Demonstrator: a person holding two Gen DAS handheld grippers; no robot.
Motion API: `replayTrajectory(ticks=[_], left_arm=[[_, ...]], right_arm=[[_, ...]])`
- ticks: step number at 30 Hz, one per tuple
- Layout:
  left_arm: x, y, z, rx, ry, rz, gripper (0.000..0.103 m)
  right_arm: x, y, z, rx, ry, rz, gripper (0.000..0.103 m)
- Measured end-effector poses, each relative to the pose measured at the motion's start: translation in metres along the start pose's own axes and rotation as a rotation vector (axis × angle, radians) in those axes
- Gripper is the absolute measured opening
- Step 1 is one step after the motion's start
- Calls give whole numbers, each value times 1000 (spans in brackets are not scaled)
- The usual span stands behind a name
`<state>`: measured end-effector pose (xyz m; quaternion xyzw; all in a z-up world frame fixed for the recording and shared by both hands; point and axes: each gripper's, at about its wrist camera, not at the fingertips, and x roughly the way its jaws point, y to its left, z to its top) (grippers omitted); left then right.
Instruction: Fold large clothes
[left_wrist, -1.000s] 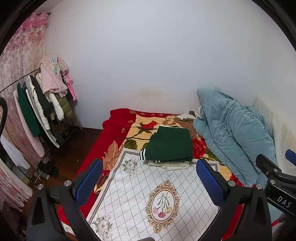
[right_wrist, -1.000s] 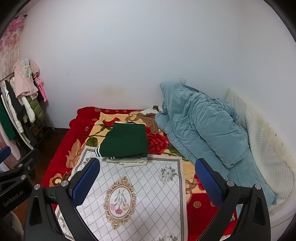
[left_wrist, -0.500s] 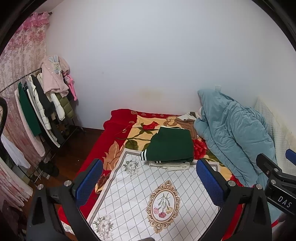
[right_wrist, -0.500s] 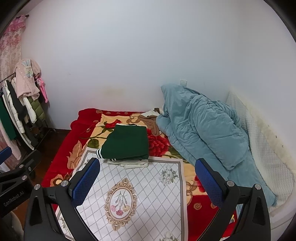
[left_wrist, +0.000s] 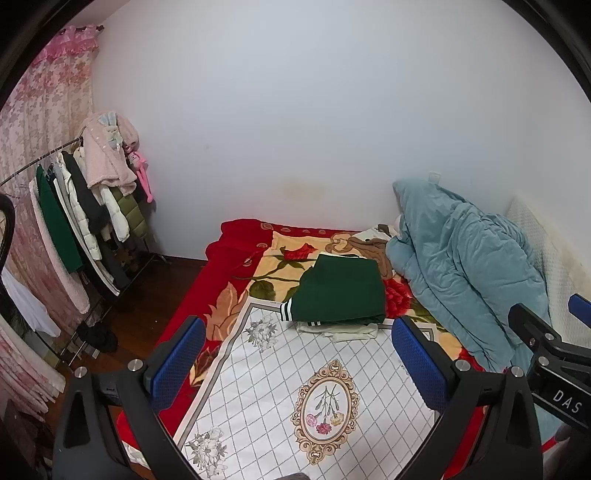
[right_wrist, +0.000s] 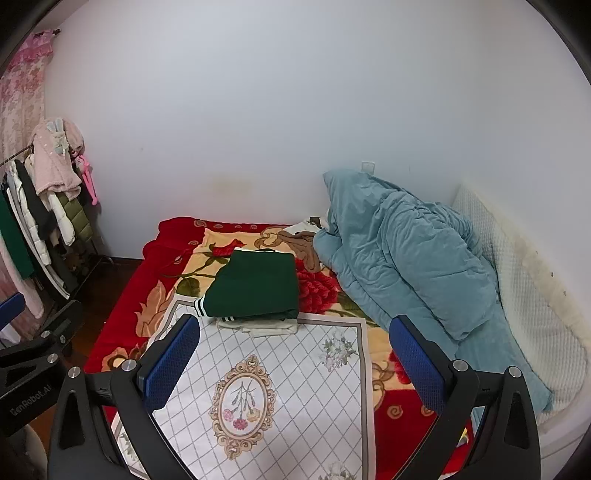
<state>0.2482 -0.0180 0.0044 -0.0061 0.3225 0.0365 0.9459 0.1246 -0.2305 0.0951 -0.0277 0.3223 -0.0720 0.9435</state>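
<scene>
A: Start close. What are the tools doing?

B: Both are released, jaws spread wide, holding nothing. The left tool (left_wrist: 297, 363) and the right tool (right_wrist: 293, 363) hover side by side above the near end of the bed, each looking forward over the white patterned cloth (left_wrist: 295, 387) spread flat there.

A: And the clothes?

B: A folded green garment (left_wrist: 341, 293) with striped cuffs lies straight ahead, beyond the fingertips and well apart from them. It sits on a folded pale garment (left_wrist: 347, 330), whose edge peeks out at the near side. The stack rests at the cloth's far border, partly on the red floral blanket (left_wrist: 236, 254).

A: Which tool is nearer?

B: I'd call it even. The stack lies a little right of centre for the left tool and a little left of centre for the right. It looks roughly square; if anything, its longer side runs away from the tools.

A: So what remains?

B: By my reading, this pile looks finished. No unfolded large garment lies on the cloth.

A: Farther off?

B: A rumpled teal duvet (right_wrist: 406, 254) along the right, a white wall (right_wrist: 295, 110) behind, and a clothes rack (left_wrist: 81, 206) at left.
</scene>
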Motion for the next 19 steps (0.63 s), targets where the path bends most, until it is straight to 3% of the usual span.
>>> replayTrajectory(ticks=[19], left_arm=[[0,-8,-1,3,-6,-1,103]], right_arm=[[-10,-4,-11,10,-2,-3,103]])
